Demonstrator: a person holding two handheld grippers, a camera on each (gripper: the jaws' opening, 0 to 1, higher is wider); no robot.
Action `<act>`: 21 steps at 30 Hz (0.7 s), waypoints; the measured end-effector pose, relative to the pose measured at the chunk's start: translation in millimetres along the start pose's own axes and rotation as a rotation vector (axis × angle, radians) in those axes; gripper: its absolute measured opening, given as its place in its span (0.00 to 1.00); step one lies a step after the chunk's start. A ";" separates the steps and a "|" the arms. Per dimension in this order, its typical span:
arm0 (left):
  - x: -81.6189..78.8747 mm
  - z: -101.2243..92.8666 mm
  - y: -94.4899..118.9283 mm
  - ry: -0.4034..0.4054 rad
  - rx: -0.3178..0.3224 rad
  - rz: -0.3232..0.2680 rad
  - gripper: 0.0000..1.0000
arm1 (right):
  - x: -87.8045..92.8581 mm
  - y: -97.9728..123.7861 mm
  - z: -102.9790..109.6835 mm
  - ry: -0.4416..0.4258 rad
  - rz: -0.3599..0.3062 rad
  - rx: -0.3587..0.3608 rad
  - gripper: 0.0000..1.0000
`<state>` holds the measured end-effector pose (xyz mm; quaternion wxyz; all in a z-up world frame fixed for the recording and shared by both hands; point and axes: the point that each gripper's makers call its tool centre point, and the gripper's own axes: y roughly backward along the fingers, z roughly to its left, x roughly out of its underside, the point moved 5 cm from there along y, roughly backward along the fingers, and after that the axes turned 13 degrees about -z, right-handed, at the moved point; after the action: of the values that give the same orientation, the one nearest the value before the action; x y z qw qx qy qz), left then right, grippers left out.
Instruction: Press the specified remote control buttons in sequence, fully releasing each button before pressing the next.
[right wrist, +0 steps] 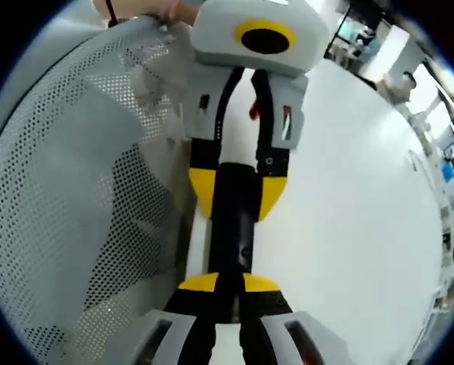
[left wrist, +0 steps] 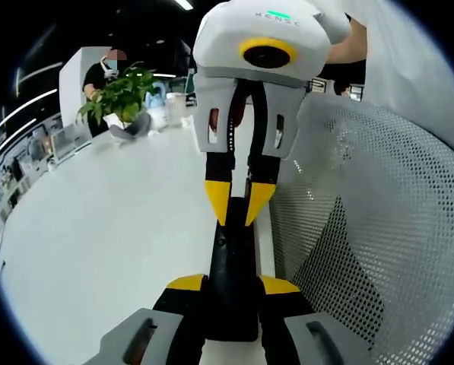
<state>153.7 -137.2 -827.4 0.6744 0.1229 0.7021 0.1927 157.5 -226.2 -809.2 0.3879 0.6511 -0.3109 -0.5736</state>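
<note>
A black remote control (left wrist: pixel 233 266) lies lengthwise between the two tools, over the white table (left wrist: pixel 97 228) and just beside a perforated white mesh panel (left wrist: pixel 379 228).

In the left gripper view, the left tool (left wrist: pixel 233 287) rises from the bottom with its yellow-tipped jaws on either side of the remote's near end, pinching it. Facing it from above, the right tool (left wrist: pixel 238 209) points its yellow tips, almost pressed together, down onto the remote's far part; whether they touch a button cannot be told.

In the right gripper view, the right tool (right wrist: pixel 228 283) comes up from the bottom with its jaws close against the sides of the remote control (right wrist: pixel 234 220), and the left tool (right wrist: pixel 236 194) clamps the remote's other end from both sides. The mesh panel (right wrist: pixel 74 198) fills the left side, the table (right wrist: pixel 356 198) the right.

Far across the table stand a potted green plant (left wrist: pixel 122 95) and a seated person (left wrist: pixel 101 76).
</note>
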 end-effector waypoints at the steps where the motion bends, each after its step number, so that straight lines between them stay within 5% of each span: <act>1: 0.0 0.0 0.0 0.000 0.000 0.000 0.25 | 0.3 0.2 -0.5 -0.014 -0.002 -0.001 0.06; 21: 0.0 -0.3 0.1 0.001 0.001 -0.001 0.25 | 10.1 5.9 5.8 -0.063 -0.237 0.089 0.07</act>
<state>153.4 -137.1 -827.4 0.6742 0.1229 0.7024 0.1922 153.6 -238.6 -809.4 0.2781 0.6814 -0.2692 -0.6212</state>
